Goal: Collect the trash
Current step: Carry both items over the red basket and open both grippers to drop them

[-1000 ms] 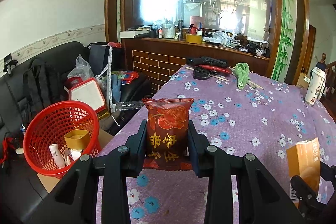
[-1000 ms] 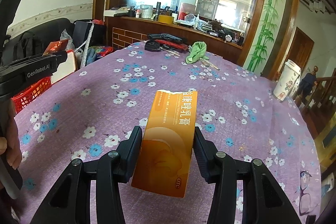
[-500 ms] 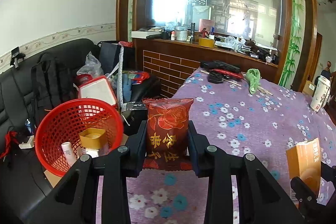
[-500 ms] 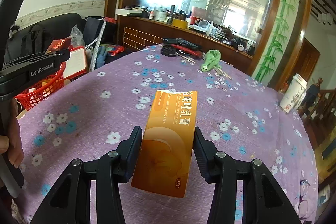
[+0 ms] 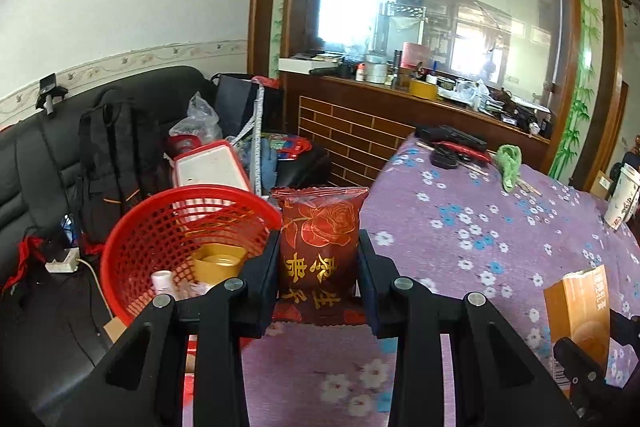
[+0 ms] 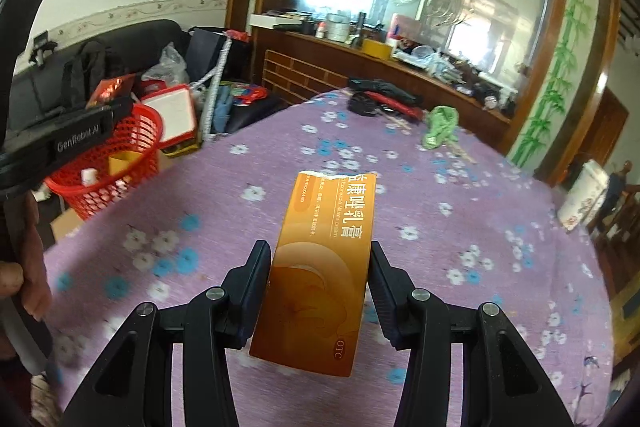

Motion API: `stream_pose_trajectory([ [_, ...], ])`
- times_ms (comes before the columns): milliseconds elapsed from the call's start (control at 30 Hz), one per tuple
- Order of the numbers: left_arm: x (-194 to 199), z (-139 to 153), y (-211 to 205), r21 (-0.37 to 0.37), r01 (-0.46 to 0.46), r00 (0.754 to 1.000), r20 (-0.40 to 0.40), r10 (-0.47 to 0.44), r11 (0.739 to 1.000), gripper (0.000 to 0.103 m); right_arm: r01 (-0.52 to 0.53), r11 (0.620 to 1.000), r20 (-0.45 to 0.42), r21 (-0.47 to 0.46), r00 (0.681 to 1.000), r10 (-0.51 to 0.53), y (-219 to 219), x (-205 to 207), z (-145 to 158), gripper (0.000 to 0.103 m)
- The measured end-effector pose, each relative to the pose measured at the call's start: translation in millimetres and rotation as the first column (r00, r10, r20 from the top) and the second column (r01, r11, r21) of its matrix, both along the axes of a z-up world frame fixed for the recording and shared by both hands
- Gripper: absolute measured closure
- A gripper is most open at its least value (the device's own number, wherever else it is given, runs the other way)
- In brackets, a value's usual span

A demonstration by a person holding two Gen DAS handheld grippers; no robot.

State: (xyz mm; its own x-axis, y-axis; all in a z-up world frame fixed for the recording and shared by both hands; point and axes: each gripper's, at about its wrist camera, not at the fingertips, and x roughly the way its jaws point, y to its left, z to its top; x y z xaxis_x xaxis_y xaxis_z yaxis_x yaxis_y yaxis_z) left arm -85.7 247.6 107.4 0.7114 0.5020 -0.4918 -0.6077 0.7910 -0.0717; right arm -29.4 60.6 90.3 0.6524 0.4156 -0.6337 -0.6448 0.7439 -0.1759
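Observation:
My left gripper (image 5: 319, 259) is shut on a dark red snack packet (image 5: 319, 251) with a rose and gold characters, held upright above the table's left edge. Just left of it stands a red mesh basket (image 5: 160, 227) holding a yellow cup (image 5: 219, 259) and a small white bottle (image 5: 161, 281). My right gripper (image 6: 320, 267) is shut on a torn orange medicine box (image 6: 324, 259), held over the purple flowered tablecloth (image 6: 460, 227). In the right wrist view the basket (image 6: 120, 163) sits far left, behind the left gripper's body (image 6: 76, 139).
A black sofa (image 5: 48, 155) with a backpack (image 5: 116, 155) and bags lies left of the table. On the far tablecloth lie a green cloth (image 5: 508, 163), black and red items (image 5: 452, 143) and a paper cup (image 5: 622, 199). A cluttered wooden counter (image 5: 400, 99) stands behind.
Both grippers have moved left across the table toward the red basket, which now looks larger and closer to the left gripper. Both grips are unchanged.

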Motion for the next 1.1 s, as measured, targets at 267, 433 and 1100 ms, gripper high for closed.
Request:
stream_pose_trajectory([
  [267, -30, -7, 51, -0.012, -0.058, 0.998, -0.024, 0.058, 0.998, 0.069, -0.078, 0.993, -0.127, 0.09, 0.988, 0.089, 45, -1, 9, 0.051],
  [433, -47, -12, 85, -0.031, -0.067, 0.997, -0.044, 0.066, 0.997, 0.069, -0.13, 0.981, -0.19, 0.142, 0.969, 0.156, 77, -1, 18, 0.051],
  [1100, -56, -27, 139, -0.112, 0.027, 0.997, -0.075, -0.036, 0.993, 0.069, -0.248, 0.942, -0.313, 0.225, 0.897, 0.311, 203, 6, 29, 0.05],
])
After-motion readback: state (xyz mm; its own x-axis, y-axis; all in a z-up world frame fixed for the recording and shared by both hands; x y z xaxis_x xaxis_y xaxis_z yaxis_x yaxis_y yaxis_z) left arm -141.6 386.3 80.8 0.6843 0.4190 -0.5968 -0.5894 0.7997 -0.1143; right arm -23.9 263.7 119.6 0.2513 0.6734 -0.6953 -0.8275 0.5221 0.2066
